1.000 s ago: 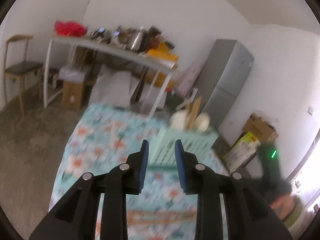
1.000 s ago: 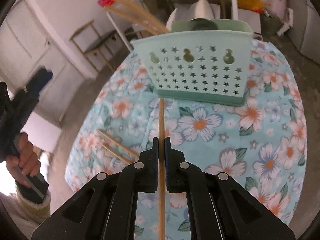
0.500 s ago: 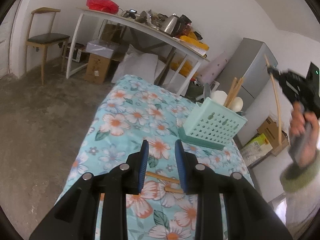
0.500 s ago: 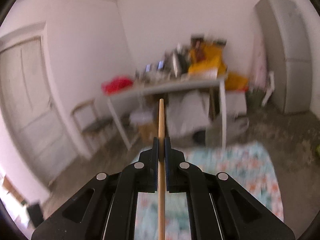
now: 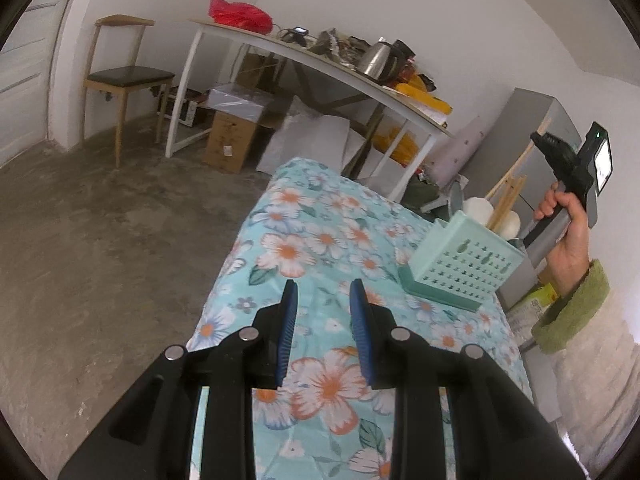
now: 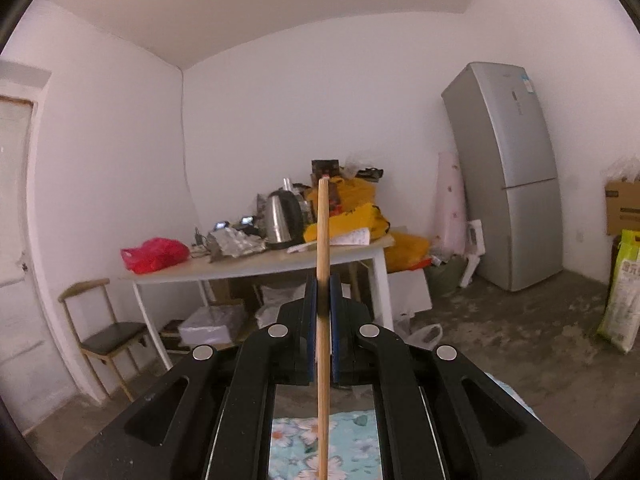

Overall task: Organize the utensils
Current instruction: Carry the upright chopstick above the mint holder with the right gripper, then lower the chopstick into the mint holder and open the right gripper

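Raised from the floral desk (image 5: pixel 320 216) to point level, the right tongs (image 6: pixel 322 304) stay clenched on a chopstick (image 6: pixel 322 280); left tongs (image 5: pixel 323 312) hover released. Tipping it upright over the mint caddy (image 5: pixel 464 264) should land it cleanly.

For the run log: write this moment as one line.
right tongs: shut on thin wooden chopstick | left tongs: open, empty | mint perforated plastic basket: on table
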### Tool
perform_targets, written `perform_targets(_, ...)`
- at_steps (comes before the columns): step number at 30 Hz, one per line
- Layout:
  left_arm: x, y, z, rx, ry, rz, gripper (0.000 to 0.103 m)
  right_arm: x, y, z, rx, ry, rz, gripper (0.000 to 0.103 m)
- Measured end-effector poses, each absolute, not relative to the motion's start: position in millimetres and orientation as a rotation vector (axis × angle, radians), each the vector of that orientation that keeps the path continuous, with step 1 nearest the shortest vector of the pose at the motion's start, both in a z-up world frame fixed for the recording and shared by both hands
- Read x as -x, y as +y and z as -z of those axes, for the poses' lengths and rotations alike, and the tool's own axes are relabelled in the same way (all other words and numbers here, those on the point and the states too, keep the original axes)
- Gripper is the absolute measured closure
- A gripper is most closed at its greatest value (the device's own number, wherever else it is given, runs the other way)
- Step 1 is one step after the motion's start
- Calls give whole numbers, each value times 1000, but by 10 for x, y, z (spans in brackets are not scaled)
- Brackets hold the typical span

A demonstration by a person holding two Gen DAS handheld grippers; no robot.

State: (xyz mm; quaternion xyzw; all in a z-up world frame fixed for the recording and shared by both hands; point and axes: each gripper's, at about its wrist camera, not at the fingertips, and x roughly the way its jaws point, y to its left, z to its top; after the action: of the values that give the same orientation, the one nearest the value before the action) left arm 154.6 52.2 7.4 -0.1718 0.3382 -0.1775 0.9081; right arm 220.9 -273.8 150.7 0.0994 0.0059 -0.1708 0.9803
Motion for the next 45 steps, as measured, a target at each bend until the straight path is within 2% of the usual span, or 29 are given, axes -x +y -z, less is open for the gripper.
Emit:
perform_targets(6, -1570, 532, -51, 355, 702, 363, 77, -2143, -2734, -1395, -166, 27, 351, 99)
perform_targets(15, -1557, 461, -42, 354, 705, 378, 77, -1761, -2833, -1743, -190, -70, 328, 99)
perform_targets(28, -1433, 423, -138, 343, 685, 379, 77, -1848, -2620, -1378, -107, 37, 274, 99)
perform_targets(37, -1382, 443, -151, 346, 680, 382, 77, -1742, -2635, -1535, -132, 4, 255, 99)
perform_targets(45, -1380, 444, -165, 348, 679, 384, 77, -1751, -2616, -1408, -135, 54, 246, 99)
